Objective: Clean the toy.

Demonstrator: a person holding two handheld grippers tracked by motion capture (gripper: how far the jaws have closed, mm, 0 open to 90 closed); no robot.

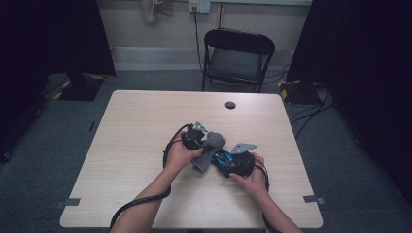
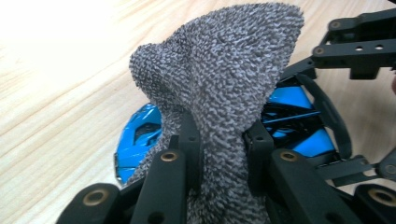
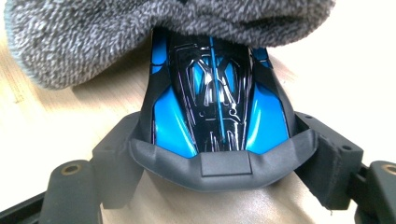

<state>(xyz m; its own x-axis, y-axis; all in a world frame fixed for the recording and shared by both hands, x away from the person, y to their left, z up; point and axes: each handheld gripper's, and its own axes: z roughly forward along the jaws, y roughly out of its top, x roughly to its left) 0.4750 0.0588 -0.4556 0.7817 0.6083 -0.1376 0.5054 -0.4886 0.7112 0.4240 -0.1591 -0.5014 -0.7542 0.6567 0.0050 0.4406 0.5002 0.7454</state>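
High view: both my forearms enter from the bottom edge and converge near the middle of the wooden table [image 1: 145, 121], just on my side of its centre. My left hand [image 1: 180, 154] is wrapped around the left gripper [image 1: 197, 136], which points toward the right gripper [image 1: 238, 162]. My right hand [image 1: 252, 177] cups that gripper from the near side. Between the two lies the blue and black toy car [image 1: 224, 159], with the grey cloth [image 1: 209, 150] draped against its left end. A black folding chair [image 1: 237, 57] stands beyond the far edge of the table.

Left gripper view: my jaws rise from the bottom and are clamped on the grey cloth [image 2: 219, 93], pinching a bunched fold between the fingertips [image 2: 189, 140]. The cloth stands up above the pinch. The toy car [image 2: 140, 135] sits directly behind the cloth, and the right gripper's black linkage [image 2: 355, 46] flanks the car on the far right.

Right gripper view: my jaws stand wide, gripping the toy car [image 3: 215, 107] across its rear, both pads [image 3: 116, 158] pressing its sides. The car's nose runs under the grey cloth [image 3: 93, 42], which covers the car's front end.
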